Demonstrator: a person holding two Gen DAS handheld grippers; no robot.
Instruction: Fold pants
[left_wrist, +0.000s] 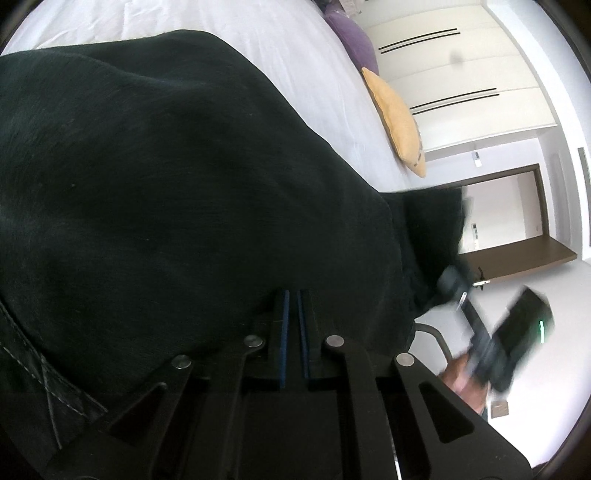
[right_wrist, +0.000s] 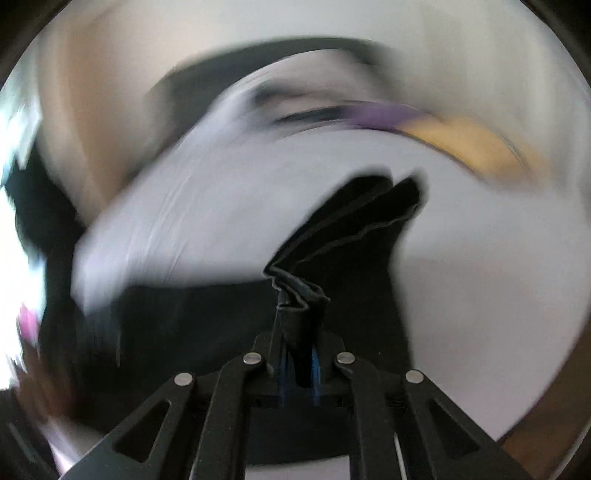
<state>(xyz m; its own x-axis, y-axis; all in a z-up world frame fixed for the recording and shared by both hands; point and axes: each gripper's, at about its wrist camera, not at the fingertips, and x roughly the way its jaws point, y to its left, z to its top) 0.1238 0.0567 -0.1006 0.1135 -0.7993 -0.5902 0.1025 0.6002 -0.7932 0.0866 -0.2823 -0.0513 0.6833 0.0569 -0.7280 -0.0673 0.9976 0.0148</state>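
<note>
Left wrist view: black pants (left_wrist: 166, 177) held up over the white bed (left_wrist: 295, 48).

The left gripper (left_wrist: 291, 306) is seen with fingers nearly pressed together at the cloth's edge; a pinch cannot be confirmed. Rightward, the hem is pinched by the right gripper (right_wrist: 299, 354), the pants' length spanning between both hands. No containers are seen.

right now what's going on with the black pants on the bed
A person is folding black pants over a white bed, one hand-held gripper in each hand. The right hand-held gripper is shut on a bunched edge of fabric, mid-swing. The left hand-held gripper is nearly shut against the cloth; its grip isn't visible.
</note>
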